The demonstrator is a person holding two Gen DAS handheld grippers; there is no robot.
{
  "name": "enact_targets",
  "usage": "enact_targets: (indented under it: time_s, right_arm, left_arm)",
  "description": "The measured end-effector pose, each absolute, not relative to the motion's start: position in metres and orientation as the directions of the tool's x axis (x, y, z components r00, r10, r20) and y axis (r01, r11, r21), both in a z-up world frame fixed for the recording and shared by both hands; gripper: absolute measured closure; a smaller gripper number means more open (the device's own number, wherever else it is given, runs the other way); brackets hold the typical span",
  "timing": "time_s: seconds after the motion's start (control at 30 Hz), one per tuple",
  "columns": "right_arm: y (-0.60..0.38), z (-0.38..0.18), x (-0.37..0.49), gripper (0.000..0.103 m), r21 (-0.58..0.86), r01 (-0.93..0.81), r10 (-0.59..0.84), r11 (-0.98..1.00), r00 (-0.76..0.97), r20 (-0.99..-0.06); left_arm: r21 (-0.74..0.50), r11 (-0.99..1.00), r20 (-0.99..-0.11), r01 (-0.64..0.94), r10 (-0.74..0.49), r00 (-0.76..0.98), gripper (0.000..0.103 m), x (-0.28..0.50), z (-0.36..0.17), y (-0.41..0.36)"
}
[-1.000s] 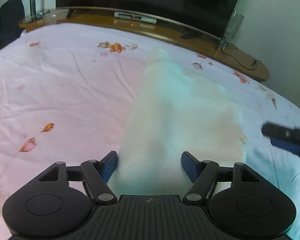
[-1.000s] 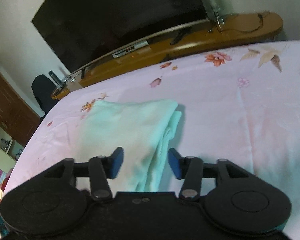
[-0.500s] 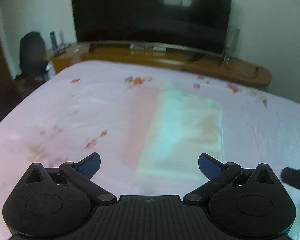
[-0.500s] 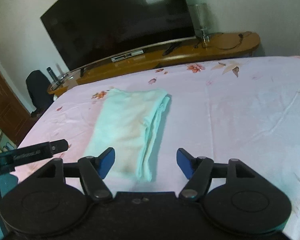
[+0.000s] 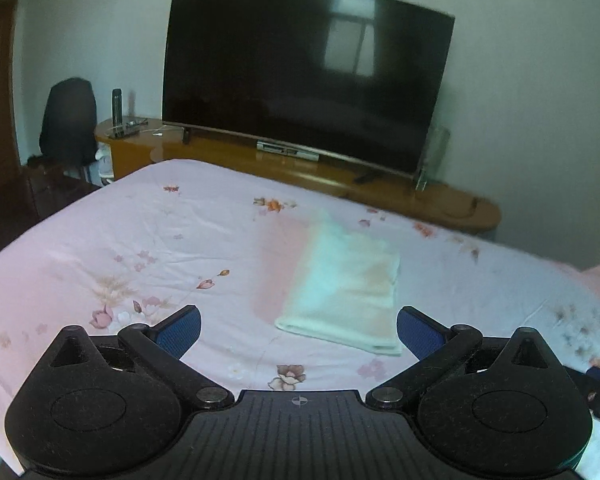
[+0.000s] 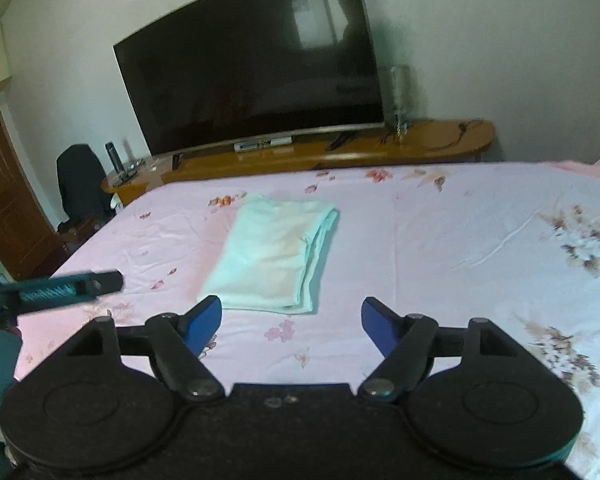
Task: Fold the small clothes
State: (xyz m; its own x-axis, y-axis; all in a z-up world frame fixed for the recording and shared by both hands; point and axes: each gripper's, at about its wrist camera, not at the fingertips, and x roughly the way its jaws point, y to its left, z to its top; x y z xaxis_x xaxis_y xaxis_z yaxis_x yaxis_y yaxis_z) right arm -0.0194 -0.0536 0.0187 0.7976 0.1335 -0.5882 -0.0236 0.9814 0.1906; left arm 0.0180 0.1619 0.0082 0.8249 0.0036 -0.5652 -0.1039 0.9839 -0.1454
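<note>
A pale mint garment (image 5: 342, 284) lies folded into a neat narrow rectangle on the pink floral bedsheet (image 5: 148, 240); it also shows in the right wrist view (image 6: 274, 254), its layered edges on the right side. My left gripper (image 5: 298, 330) is open and empty, raised above the bed a little short of the garment's near edge. My right gripper (image 6: 291, 320) is open and empty, also short of the garment. The left gripper's finger (image 6: 66, 286) shows at the left of the right wrist view.
A large dark television (image 5: 304, 80) stands on a long wooden cabinet (image 5: 340, 178) beyond the bed's far edge. A black chair (image 5: 68, 120) and a bottle (image 5: 117, 106) are at the far left. The bedsheet (image 6: 480, 240) stretches wide to the right.
Both grippers let go of the garment, opened wide and pulled back and up. The folded garment stays flat on the bed.
</note>
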Motion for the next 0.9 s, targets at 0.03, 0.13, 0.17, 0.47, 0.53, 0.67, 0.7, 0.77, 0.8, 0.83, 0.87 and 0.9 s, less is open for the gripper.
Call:
enact_targets:
  time_s: [0.03,0.13,0.17,0.47,0.53,0.67,0.7,0.77,0.8,0.83,0.87,0.9]
  right_arm:
    - [-0.053,0.021,-0.025,0.025,0.186,-0.018,0.125,0.982,0.803,-0.583]
    - [-0.049,0.027,-0.04,0.025,0.164,0.003,0.09,0.986,0.823,-0.56]
    - [-0.047,0.029,-0.043,0.025,0.156,0.006,0.082,0.988,0.83,-0.552]
    - [-0.039,0.029,-0.053,0.024,0.137,0.01,0.065,0.991,0.843,-0.533]
    - [-0.037,0.028,-0.053,0.024,0.13,0.013,0.059,0.991,0.843,-0.535]
    - [-0.037,0.026,-0.052,0.024,0.126,0.019,0.053,0.992,0.84,-0.54]
    - [-0.037,0.026,-0.052,0.024,0.125,0.021,0.051,0.992,0.839,-0.542]
    - [-0.037,0.025,-0.05,0.024,0.12,0.025,0.045,0.992,0.839,-0.542]
    - [-0.037,0.025,-0.049,0.024,0.116,0.027,0.04,0.993,0.84,-0.541]
    - [-0.037,0.025,-0.05,0.024,0.11,0.029,0.035,0.994,0.841,-0.539]
    - [-0.037,0.024,-0.05,0.024,0.105,0.032,0.03,0.994,0.843,-0.538]
    - [-0.036,0.024,-0.05,0.024,0.099,0.034,0.025,0.994,0.844,-0.536]
  left_arm:
    - [-0.117,0.987,-0.566,-0.11,0.025,0.824,0.0,0.013,0.011,0.161]
    - [-0.039,0.994,-0.556,-0.099,0.061,0.829,0.0,0.007,0.013,0.155]
    - [-0.027,0.996,-0.56,-0.085,0.055,0.827,0.0,0.005,0.014,0.153]
    - [0.045,0.998,-0.563,-0.044,0.062,0.824,0.0,-0.004,0.02,0.139]
    - [0.038,0.999,-0.583,-0.033,0.049,0.811,0.0,-0.002,0.019,0.137]
    - [0.072,0.997,-0.596,-0.027,0.065,0.8,0.0,-0.002,0.016,0.129]
    - [0.094,0.995,-0.592,-0.026,0.077,0.802,0.0,-0.003,0.016,0.126]
    - [0.15,0.988,-0.583,-0.021,0.106,0.806,0.0,-0.004,0.016,0.119]
    - [0.172,0.985,-0.577,-0.019,0.117,0.808,0.0,-0.004,0.015,0.116]
    - [0.186,0.982,-0.574,-0.014,0.12,0.81,0.0,-0.004,0.015,0.113]
    - [0.19,0.982,-0.573,-0.01,0.119,0.811,0.0,-0.004,0.015,0.112]
    - [0.186,0.983,-0.573,-0.009,0.116,0.811,0.0,-0.005,0.016,0.111]
